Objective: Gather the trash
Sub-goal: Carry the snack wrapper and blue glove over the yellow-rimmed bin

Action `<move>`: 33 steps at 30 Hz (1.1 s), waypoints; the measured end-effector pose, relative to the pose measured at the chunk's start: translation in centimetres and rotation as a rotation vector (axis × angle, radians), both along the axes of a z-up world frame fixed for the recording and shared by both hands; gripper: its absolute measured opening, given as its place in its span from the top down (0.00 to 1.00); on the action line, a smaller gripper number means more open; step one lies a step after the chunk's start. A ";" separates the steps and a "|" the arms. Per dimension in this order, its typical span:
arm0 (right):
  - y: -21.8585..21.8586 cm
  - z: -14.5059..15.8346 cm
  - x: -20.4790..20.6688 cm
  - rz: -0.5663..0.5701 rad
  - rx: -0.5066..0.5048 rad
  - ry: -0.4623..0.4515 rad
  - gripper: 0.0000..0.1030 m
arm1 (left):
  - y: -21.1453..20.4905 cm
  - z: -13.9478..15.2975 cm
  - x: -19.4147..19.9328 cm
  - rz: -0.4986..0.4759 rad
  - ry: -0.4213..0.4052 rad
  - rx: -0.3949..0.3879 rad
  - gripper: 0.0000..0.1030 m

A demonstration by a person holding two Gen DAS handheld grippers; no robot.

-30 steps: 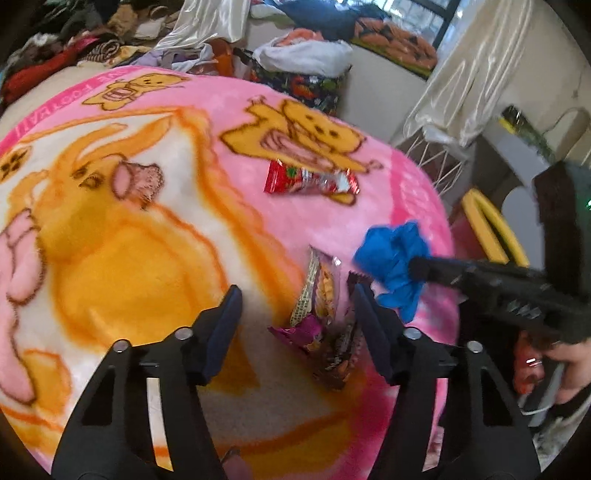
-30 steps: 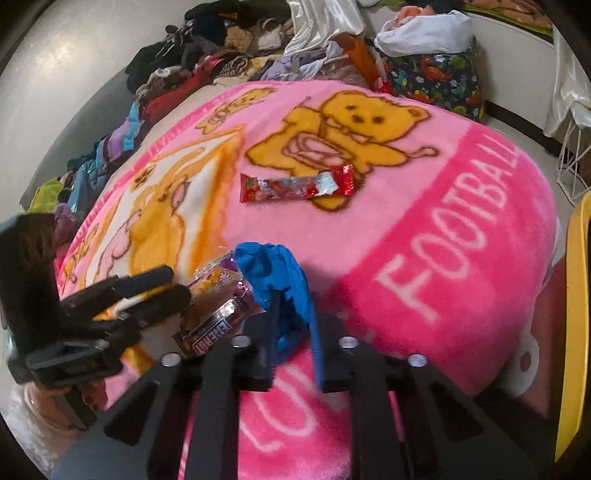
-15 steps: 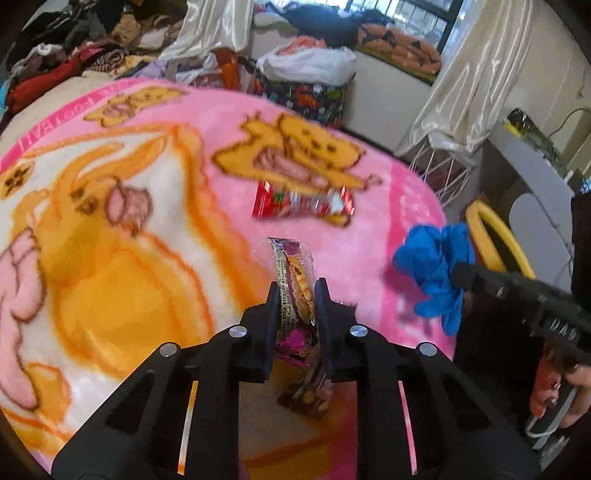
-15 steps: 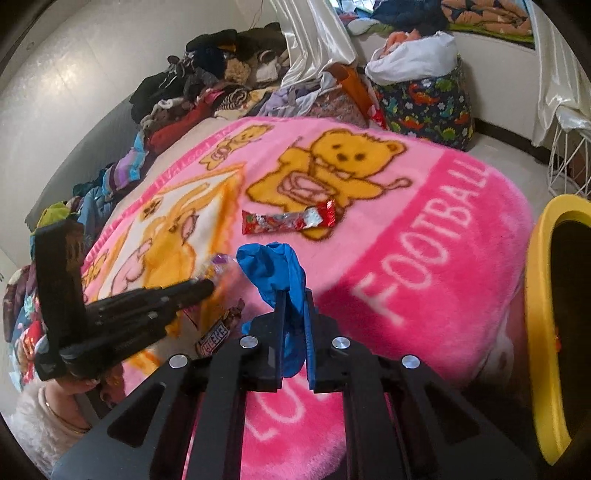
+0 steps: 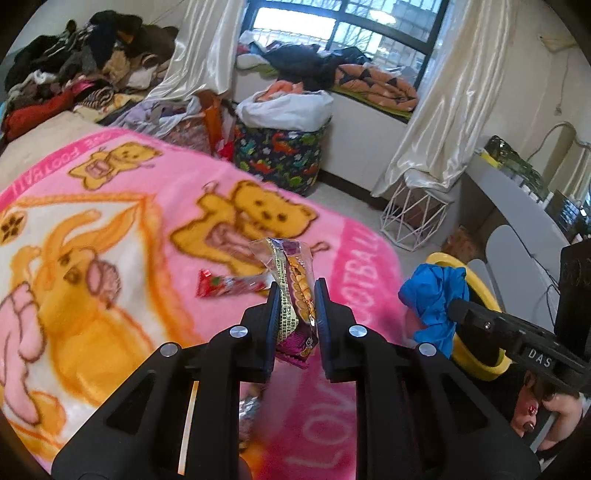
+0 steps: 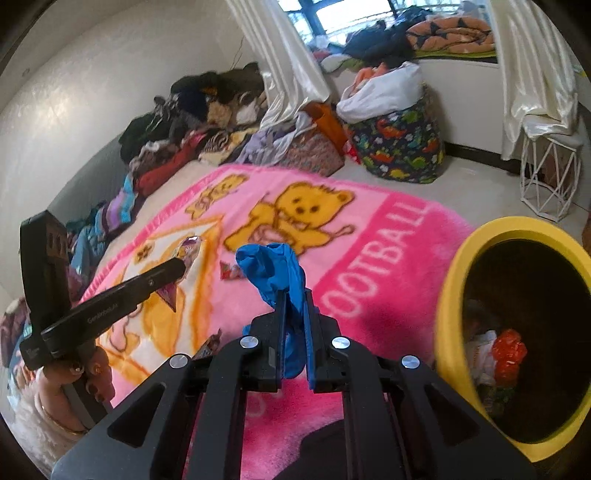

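Clamping a crinkly snack wrapper [image 5: 293, 291] at frame centre, the left gripper [image 5: 295, 299] held it clear of the pink blanket [image 5: 110, 258]; the right gripper [image 6: 293, 317] pinched a blue glove [image 6: 273, 273] — beside the yellow bin [image 6: 448, 295] at right, presumably its destination. A red wrapper [image 5: 229, 286] lay behind on the blanket.

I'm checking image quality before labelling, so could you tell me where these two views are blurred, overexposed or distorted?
Left wrist view: the pink blanket and red wrapper are motion-smeared, the held snack wrapper sharper, the window blown out. Right wrist view: the yellow bin rim and blanket lettering are soft, the blue glove clearer; fisheye bending curves both views' edges.
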State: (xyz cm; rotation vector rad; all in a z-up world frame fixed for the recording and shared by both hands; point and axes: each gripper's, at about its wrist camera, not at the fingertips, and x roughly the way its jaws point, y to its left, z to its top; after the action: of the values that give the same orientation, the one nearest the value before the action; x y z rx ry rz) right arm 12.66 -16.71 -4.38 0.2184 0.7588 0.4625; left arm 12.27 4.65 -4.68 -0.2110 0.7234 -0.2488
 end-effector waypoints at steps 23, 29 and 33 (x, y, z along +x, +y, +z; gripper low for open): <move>-11.2 2.9 -2.1 -0.235 0.082 -0.087 0.92 | -10.8 3.2 -0.2 -0.196 -0.072 0.009 0.88; -13.8 3.1 -2.6 -0.283 0.110 -0.095 0.92 | -13.5 3.4 -0.2 -0.245 -0.079 0.020 0.88; -15.2 3.2 -2.9 -0.309 0.118 -0.103 0.92 | -15.0 3.2 -0.3 -0.273 -0.075 0.028 0.88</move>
State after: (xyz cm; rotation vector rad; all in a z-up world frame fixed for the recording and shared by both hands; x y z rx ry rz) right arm 9.71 -31.92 -1.17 0.4126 0.5847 0.2226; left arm 11.95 -10.35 -1.48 -0.0748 0.6800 -0.5037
